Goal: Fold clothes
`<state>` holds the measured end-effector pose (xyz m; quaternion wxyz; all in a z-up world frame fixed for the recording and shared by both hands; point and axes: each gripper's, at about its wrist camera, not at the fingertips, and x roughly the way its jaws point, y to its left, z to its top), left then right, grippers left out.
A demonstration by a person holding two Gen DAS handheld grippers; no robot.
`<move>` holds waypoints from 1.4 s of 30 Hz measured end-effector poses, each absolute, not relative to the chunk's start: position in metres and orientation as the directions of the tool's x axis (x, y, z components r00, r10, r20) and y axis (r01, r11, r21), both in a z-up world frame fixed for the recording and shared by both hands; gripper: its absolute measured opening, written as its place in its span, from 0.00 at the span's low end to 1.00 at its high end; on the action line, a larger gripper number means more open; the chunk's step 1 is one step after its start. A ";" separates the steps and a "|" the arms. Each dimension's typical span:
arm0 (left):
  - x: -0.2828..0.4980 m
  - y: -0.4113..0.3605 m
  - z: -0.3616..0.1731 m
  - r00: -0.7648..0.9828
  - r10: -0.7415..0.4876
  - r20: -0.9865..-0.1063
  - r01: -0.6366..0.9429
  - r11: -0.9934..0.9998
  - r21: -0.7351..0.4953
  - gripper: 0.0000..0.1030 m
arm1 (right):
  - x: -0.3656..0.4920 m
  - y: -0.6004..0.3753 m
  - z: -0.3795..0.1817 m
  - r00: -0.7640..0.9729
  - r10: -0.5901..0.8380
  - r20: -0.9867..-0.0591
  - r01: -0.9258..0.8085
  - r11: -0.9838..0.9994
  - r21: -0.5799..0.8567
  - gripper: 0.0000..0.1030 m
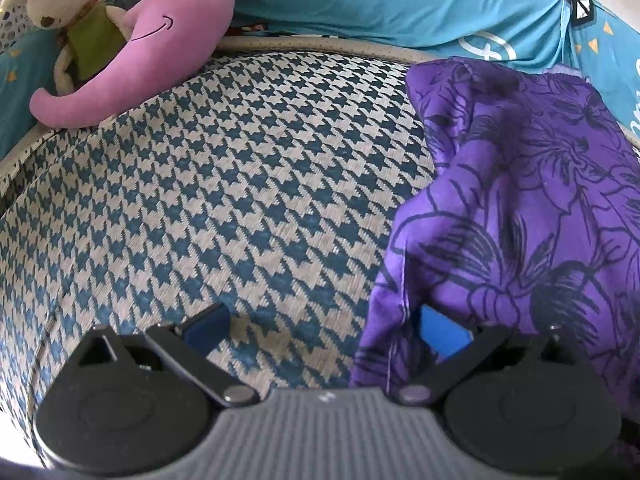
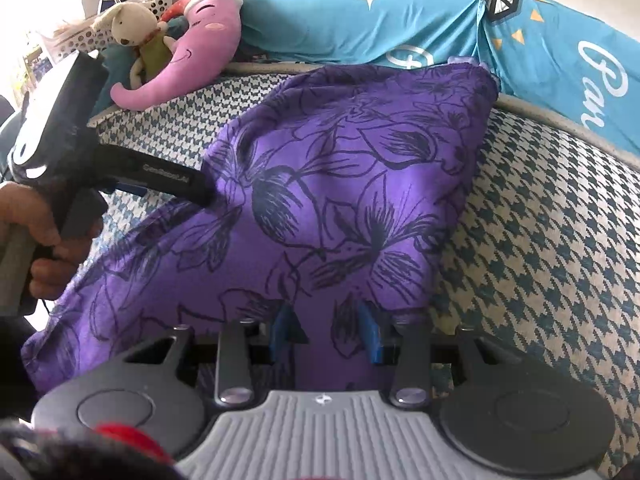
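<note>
Left gripper (image 1: 324, 330): jaws spread wide, right pad touching the purple floral garment (image 1: 520, 208) edge, nothing pinched. Right gripper (image 2: 325, 334): jaws part-spread over the garment's near hem, grip unclear. Hand (image 2: 36, 236) wraps the left handle. Garment lies flat on houndstooth mat (image 1: 224, 184). White basket (image 2: 96, 28) behind plush toys (image 2: 192, 48), contents unclear; teal bedding (image 2: 400, 16) at back.

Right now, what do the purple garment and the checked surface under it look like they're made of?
Purple garment: thin, smooth woven fabric with a slight sheen, perhaps satin or rayon; it drapes in soft folds and catches light. Checked surface: coarse matte weave, mat-like or upholstery; visible ribbed threads in the houndstooth pattern.
</note>
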<state>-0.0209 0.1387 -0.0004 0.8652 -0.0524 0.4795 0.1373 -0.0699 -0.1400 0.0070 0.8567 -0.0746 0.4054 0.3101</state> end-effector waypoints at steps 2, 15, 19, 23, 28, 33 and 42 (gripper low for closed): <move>-0.022 0.138 0.002 0.499 0.186 -0.846 -0.292 0.956 0.038 1.00 | -0.069 -0.144 0.012 0.487 0.484 -0.727 -0.586 0.798 0.139 0.38; -0.033 0.099 0.024 0.566 0.139 -0.813 -0.194 0.981 0.033 1.00 | -0.055 -0.163 0.029 0.560 0.472 -0.681 -0.487 0.853 0.191 0.46; -0.030 0.088 0.024 0.566 0.122 -0.816 -0.175 0.984 0.025 1.00 | -0.049 -0.165 0.030 0.565 0.479 -0.672 -0.468 0.857 0.217 0.47; -0.029 0.080 0.023 0.566 0.118 -0.816 -0.178 0.984 0.019 1.00 | -0.042 -0.169 0.032 0.575 0.484 -0.660 -0.451 0.860 0.238 0.47; -0.027 0.075 0.022 0.558 0.116 -0.821 -0.181 0.983 0.016 1.00 | -0.031 -0.173 0.033 0.586 0.482 -0.651 -0.423 0.868 0.262 0.47; -0.027 0.072 0.022 0.557 0.108 -0.823 -0.179 0.984 0.008 1.00 | -0.022 -0.176 0.033 0.592 0.483 -0.645 -0.404 0.871 0.281 0.48; -0.027 0.069 0.022 0.547 0.098 -0.831 -0.176 0.984 0.000 1.00 | -0.010 -0.179 0.033 0.603 0.486 -0.633 -0.382 0.872 0.306 0.48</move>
